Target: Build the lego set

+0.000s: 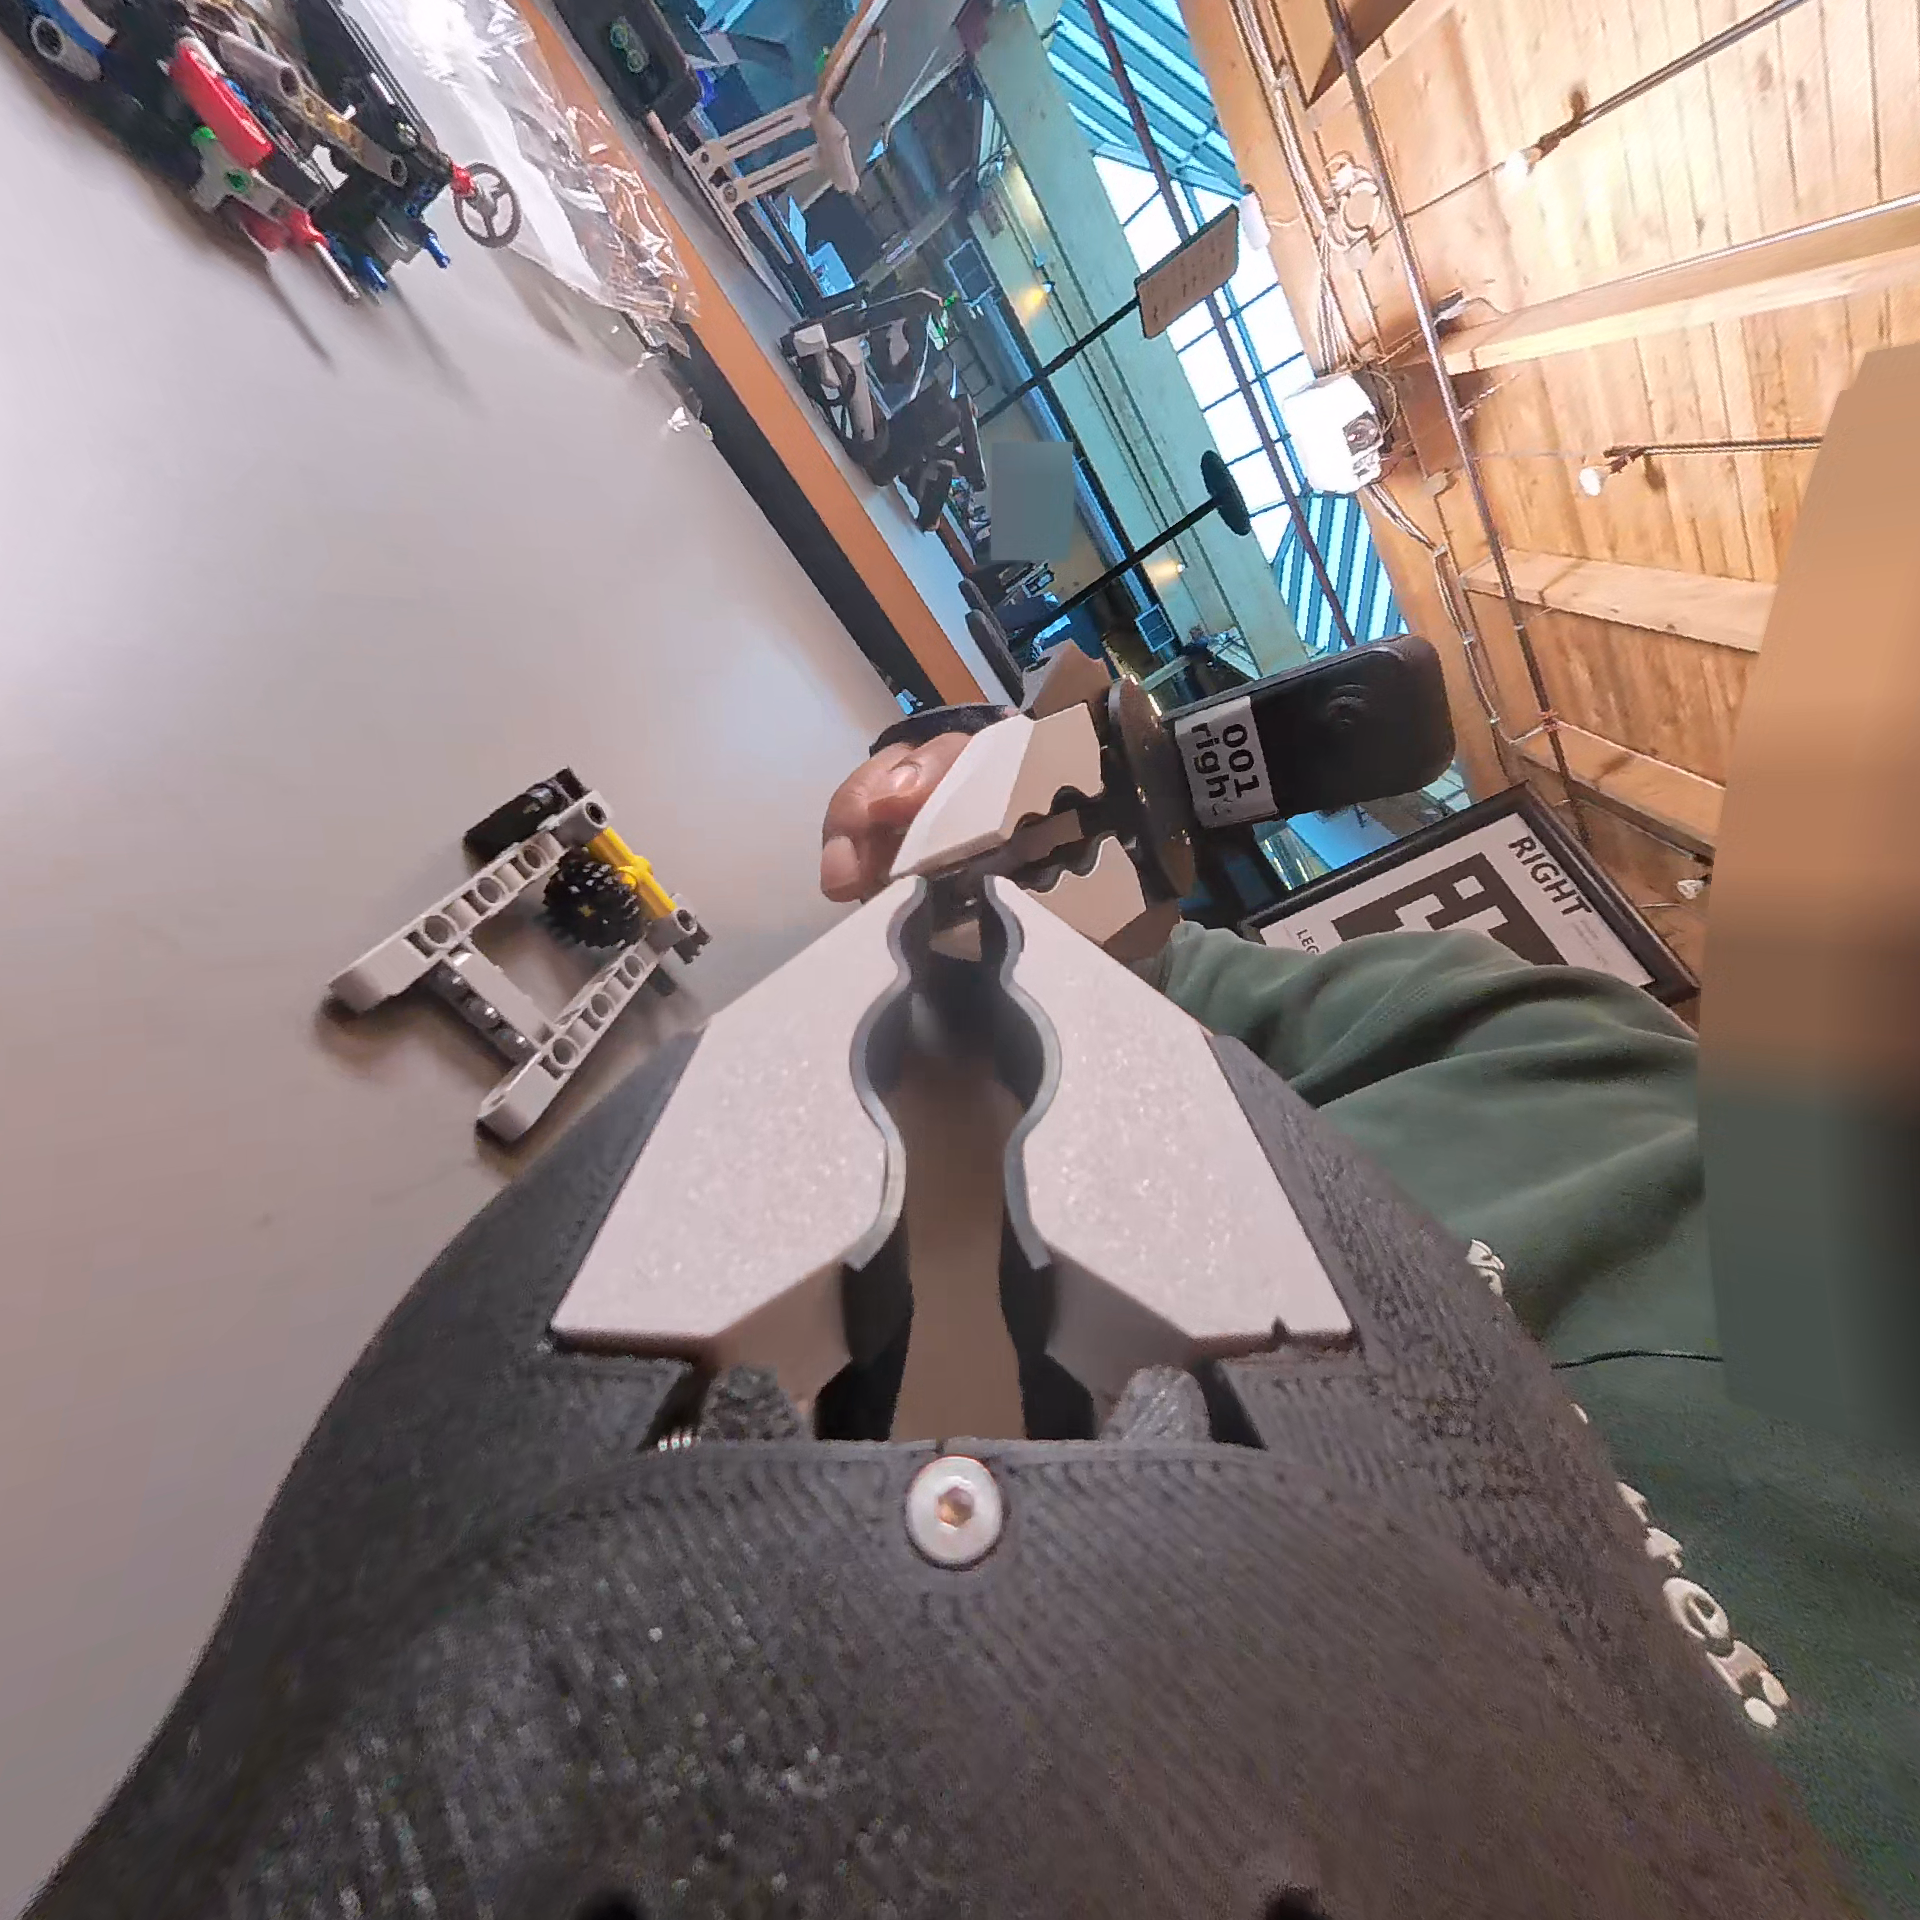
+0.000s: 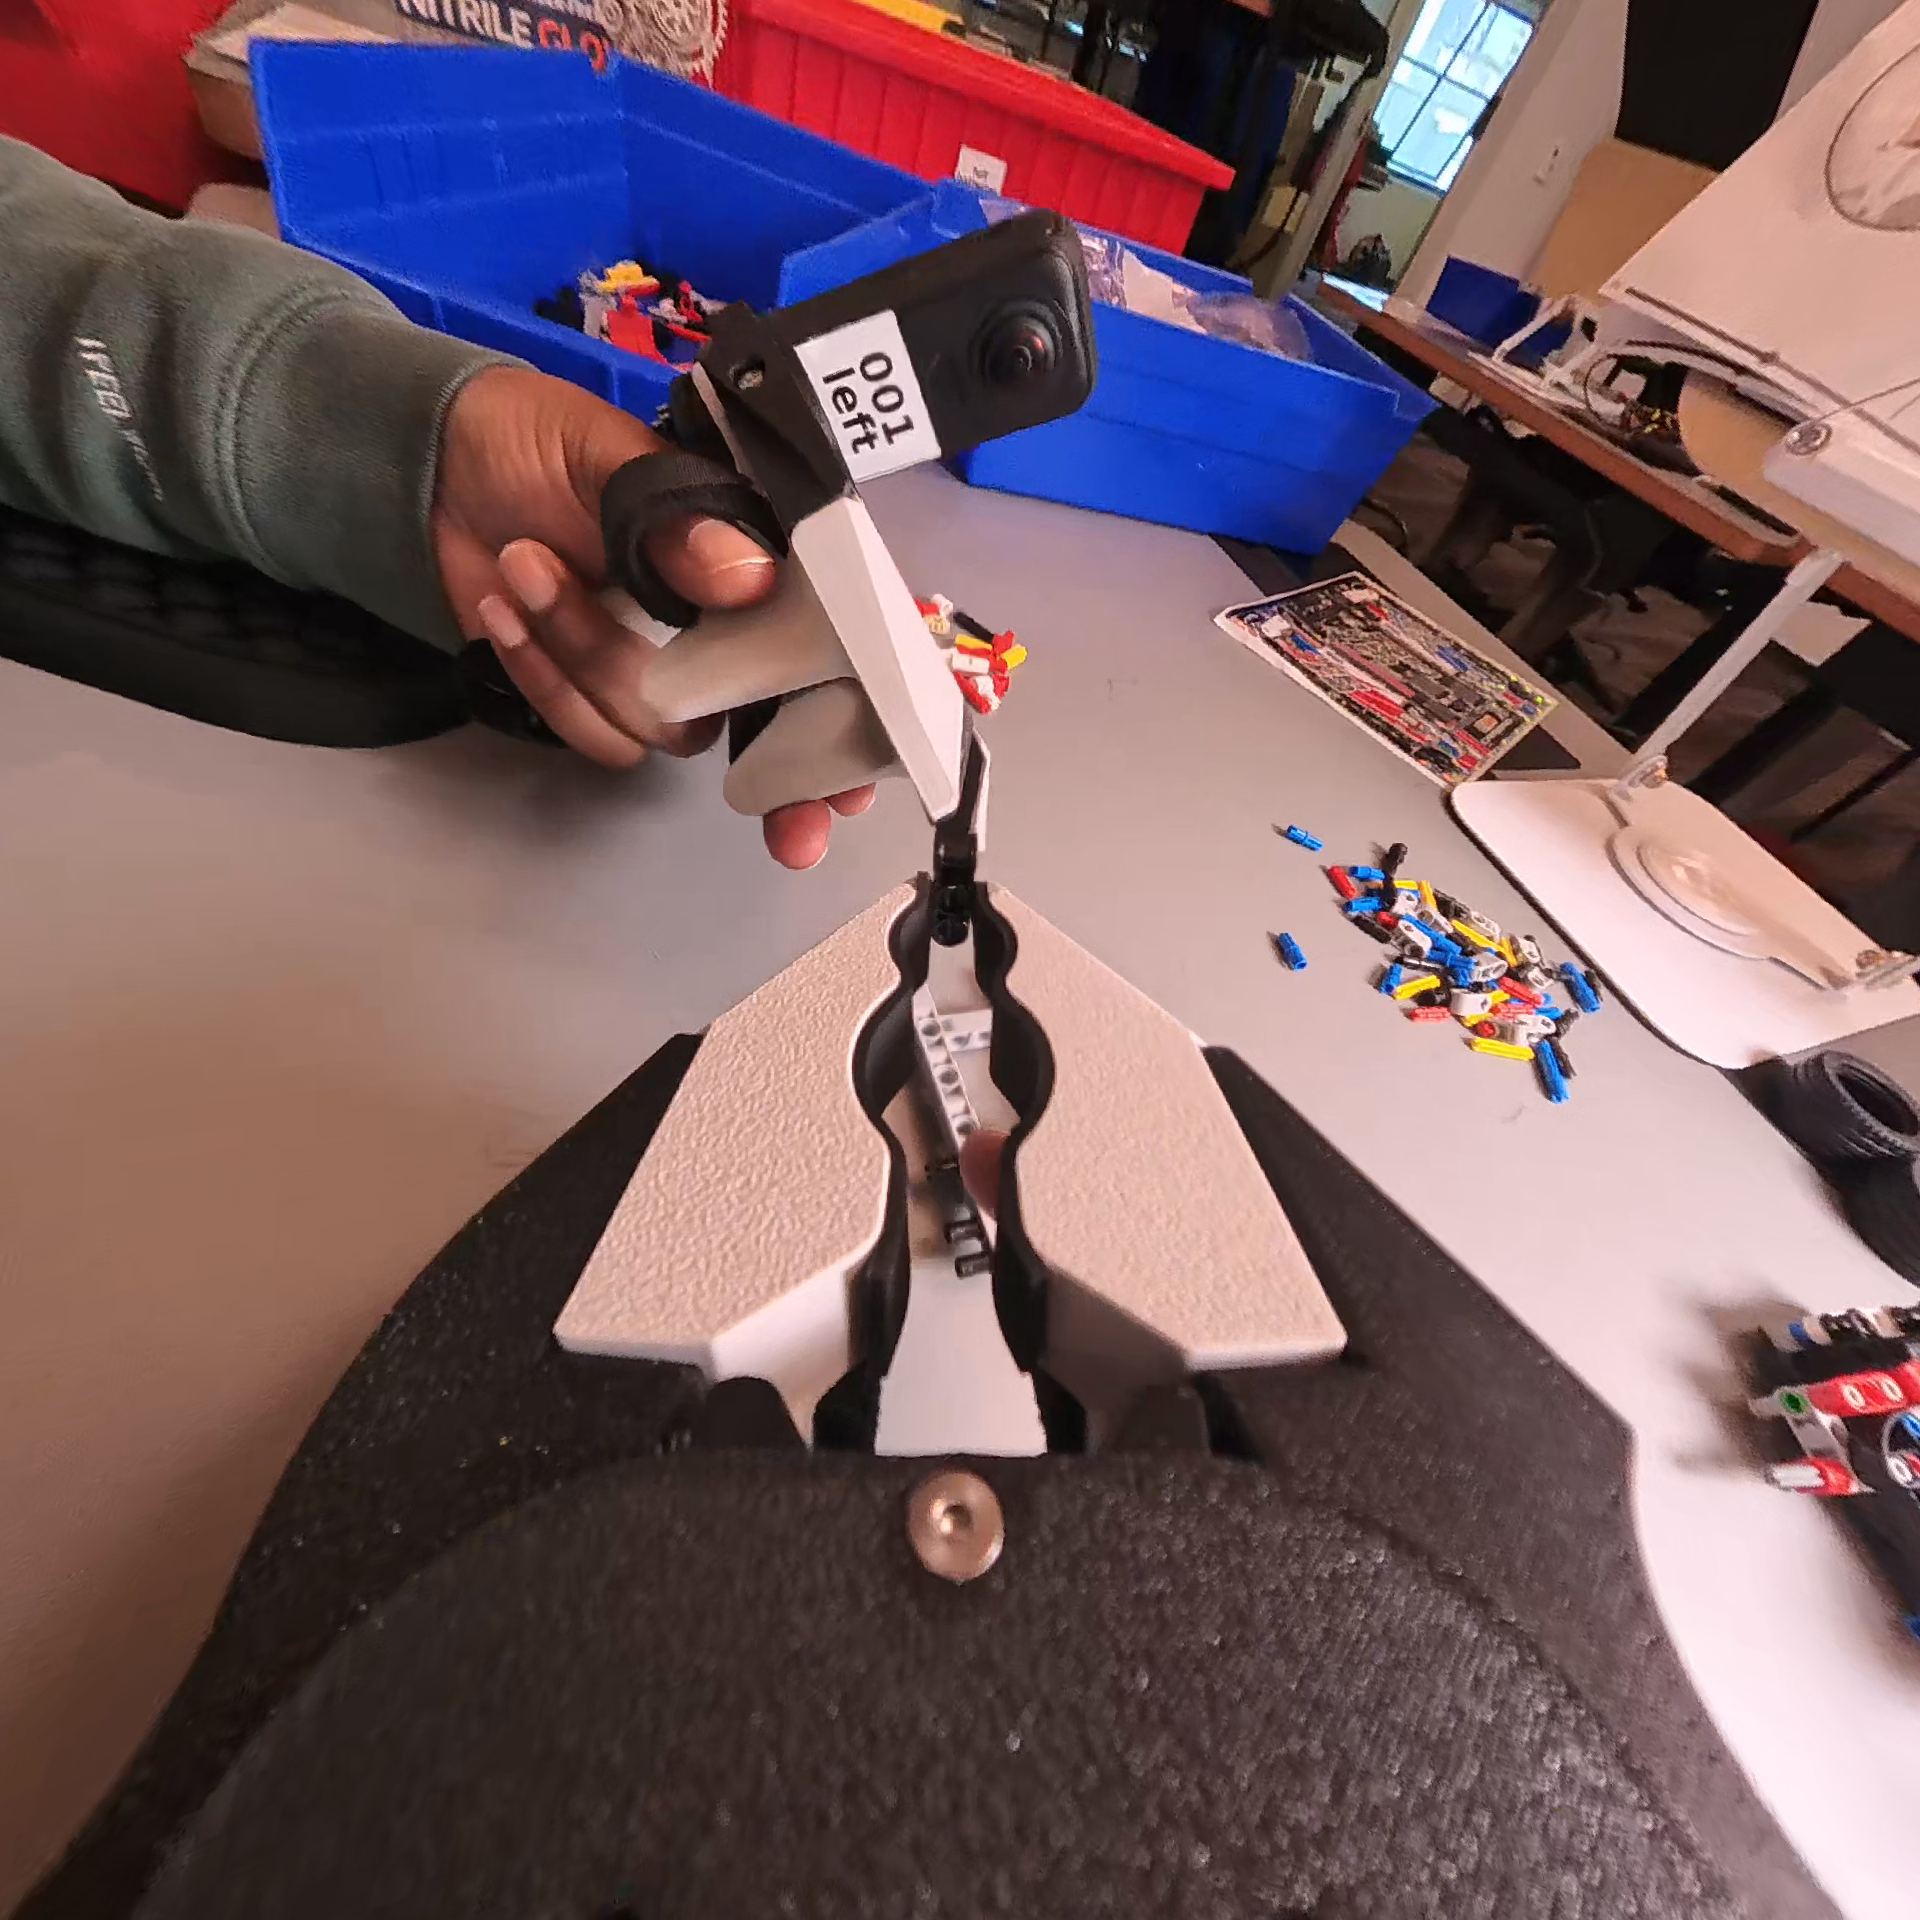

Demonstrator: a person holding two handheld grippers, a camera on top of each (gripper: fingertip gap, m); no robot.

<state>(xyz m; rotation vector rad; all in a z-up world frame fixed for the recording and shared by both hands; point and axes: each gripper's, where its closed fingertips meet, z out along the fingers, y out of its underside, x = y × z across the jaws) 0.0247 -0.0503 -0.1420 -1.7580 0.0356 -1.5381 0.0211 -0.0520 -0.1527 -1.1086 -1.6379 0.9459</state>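
Two grippers meet tip to tip above grey worktop (image 2: 312, 1039). Right gripper (image 2: 951, 904) nearly closed, pinching small black pin (image 2: 948, 920) at fingertips. Left gripper (image 2: 961, 800) also narrow, clamped on thin black piece (image 2: 971, 790) that touches pin. Grey beam frame with black gear and yellow part (image 1: 520, 951) lies on worktop, well apart from grippers. Loose pile of coloured pins (image 2: 1465, 977) near white lamp base (image 2: 1662, 894). Blue bins (image 2: 1143, 436) behind, instruction sheet (image 2: 1382, 670) beside them.
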